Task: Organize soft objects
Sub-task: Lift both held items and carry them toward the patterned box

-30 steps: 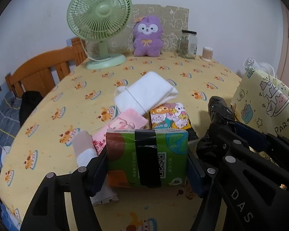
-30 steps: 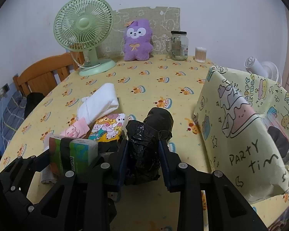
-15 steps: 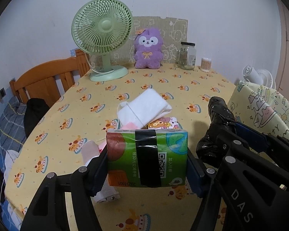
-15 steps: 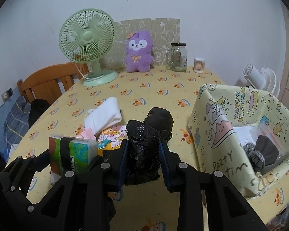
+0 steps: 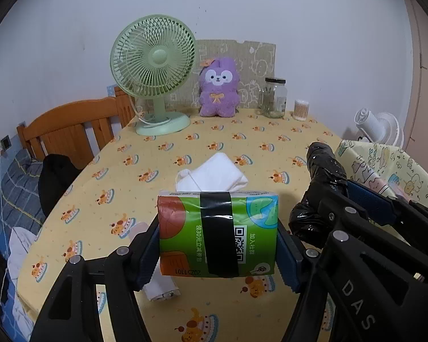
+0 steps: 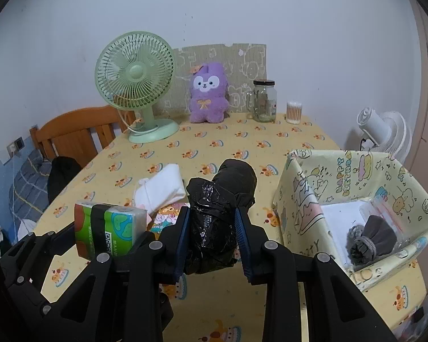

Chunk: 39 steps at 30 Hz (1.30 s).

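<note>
Above the yellow tabletop [image 6: 214,142], left gripper [image 5: 218,242] pinches the tissue pack [image 5: 217,232], right gripper [image 6: 212,242] clamps the black bundle [image 6: 218,216]; both likely need carrying into the box [image 6: 305,205].

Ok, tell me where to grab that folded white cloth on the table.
Grip the folded white cloth across its narrow width near the middle, coming from above. It lies flat as a long bundle, so its two long sides probably suit the fingers. Both grippers are full now.

tissue pack [image 5: 218,235] hides the cartoon packet behind it; box [image 6: 356,199] cut off at left-wrist frame edge.
</note>
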Tool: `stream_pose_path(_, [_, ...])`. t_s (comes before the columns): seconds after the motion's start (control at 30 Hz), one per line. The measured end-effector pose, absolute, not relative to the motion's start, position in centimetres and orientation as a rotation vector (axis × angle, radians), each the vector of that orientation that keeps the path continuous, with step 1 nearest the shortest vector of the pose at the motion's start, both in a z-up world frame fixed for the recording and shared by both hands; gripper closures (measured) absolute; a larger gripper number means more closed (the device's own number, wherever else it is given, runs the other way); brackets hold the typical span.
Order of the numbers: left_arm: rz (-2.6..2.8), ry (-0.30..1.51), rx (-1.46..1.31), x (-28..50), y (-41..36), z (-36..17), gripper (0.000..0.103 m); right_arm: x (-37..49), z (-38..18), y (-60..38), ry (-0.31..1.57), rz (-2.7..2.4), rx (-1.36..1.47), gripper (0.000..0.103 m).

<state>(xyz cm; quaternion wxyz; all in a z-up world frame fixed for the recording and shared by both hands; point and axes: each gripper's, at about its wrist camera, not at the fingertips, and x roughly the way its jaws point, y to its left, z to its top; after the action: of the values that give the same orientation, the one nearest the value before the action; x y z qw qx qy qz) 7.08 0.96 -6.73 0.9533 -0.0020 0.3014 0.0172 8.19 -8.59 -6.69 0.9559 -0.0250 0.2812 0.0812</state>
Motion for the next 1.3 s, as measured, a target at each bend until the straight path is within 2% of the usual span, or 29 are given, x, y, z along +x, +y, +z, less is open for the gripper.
stream_pose_path(0.6, [0.044,0.541,-0.004,5.6,0.1,-2.8,0.031,6.5,-2.6,-9.3,0.487,0.194,-0.046,0.069])
stream_pose_path(1.3, [0.003,0.485,0.014,5.5,-2.8,-1.0,0.031,5.9,-0.3,-12.3,0.439,0.171,-0.046,0.069])
